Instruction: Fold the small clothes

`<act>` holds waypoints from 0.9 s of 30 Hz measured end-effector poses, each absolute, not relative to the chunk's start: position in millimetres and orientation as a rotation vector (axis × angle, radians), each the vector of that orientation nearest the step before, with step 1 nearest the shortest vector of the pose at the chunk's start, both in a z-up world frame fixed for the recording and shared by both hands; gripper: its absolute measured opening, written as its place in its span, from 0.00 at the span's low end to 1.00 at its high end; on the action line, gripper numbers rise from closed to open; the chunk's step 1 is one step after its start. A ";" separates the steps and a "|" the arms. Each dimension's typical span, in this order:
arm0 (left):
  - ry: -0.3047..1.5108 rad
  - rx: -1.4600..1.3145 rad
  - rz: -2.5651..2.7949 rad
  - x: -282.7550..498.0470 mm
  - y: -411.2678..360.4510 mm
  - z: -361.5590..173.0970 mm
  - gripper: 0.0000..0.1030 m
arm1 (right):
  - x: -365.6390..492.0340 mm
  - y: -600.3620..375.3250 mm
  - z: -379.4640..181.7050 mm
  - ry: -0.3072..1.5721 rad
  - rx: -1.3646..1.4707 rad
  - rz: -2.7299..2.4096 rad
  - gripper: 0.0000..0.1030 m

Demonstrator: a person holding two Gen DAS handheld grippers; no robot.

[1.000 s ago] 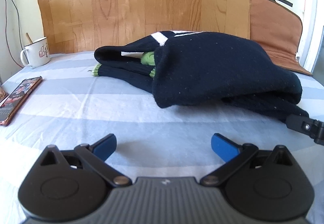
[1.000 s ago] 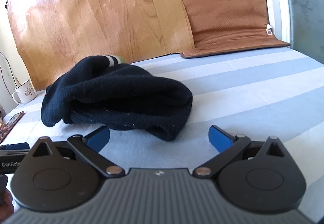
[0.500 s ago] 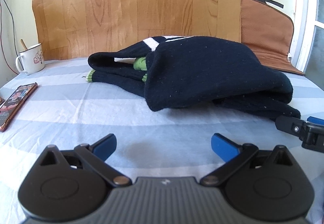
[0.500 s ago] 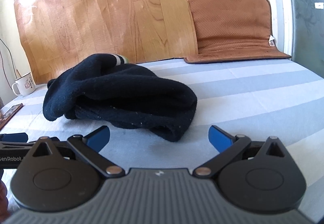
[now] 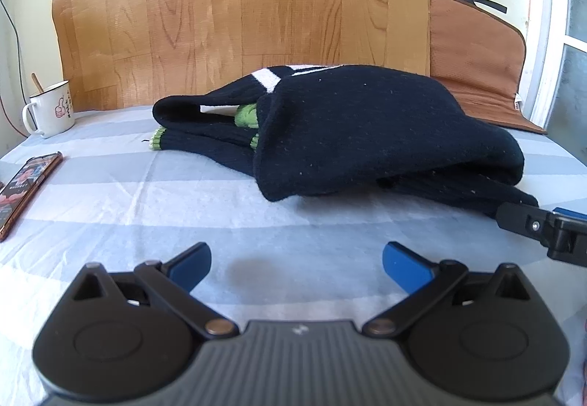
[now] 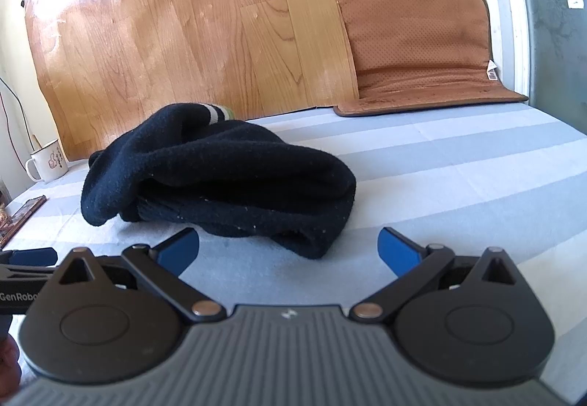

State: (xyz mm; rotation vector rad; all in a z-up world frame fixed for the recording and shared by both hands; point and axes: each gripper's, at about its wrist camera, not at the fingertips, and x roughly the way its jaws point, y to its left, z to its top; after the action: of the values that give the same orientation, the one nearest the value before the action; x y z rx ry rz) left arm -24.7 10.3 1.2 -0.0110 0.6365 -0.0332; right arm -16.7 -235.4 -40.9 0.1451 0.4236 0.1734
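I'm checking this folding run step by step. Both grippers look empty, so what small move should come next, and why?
Probably back both grippers away. The dark sweater already lies folded in a compact bundle on the striped sheet, and the left gripper and right gripper are open, empty and short of it. The loose front flap may still need tidying.

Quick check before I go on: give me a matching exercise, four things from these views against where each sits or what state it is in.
Things:
1. dark garment
2. mug
3. phone
4. left tongs

Places or states:
A. flat on the sheet at the far left edge
B. open, holding nothing
C. bundled in the middle of the striped sheet
D. upright by the wood panel, something stick-like standing in it

Pairs: 1-C, 2-D, 3-A, 4-B
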 end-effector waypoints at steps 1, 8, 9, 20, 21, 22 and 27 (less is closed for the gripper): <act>0.637 -0.011 -0.034 -24.6 10.2 1.2 1.00 | -17.0 -235.7 -40.9 0.423 0.146 0.175 1.00; 0.638 -0.011 -0.034 -24.0 9.5 1.2 1.00 | -17.6 -235.9 -40.4 0.419 0.147 0.180 1.00; 0.638 -0.011 -0.037 -23.8 9.6 1.1 1.00 | -17.6 -235.8 -40.4 0.419 0.147 0.179 1.00; 0.641 -0.010 -0.043 -24.4 8.3 -0.6 1.00 | -17.1 -236.0 -40.6 0.420 0.150 0.180 1.00; 0.642 -0.010 -0.044 -24.2 8.7 -0.6 1.00 | -17.2 -236.2 -40.6 0.420 0.150 0.180 1.00; 0.643 -0.011 -0.044 -24.4 8.4 -0.7 1.00 | -17.2 -236.1 -40.6 0.420 0.150 0.180 1.00; 0.644 -0.011 -0.046 -23.6 9.7 -0.3 1.00 | -17.1 -235.7 -41.0 0.421 0.147 0.181 1.00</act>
State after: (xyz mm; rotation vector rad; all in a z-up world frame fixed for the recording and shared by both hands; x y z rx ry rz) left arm -23.6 9.7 -0.3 -0.0113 0.6444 -0.0460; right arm -17.1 -235.7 -41.0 0.1469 0.4208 0.1814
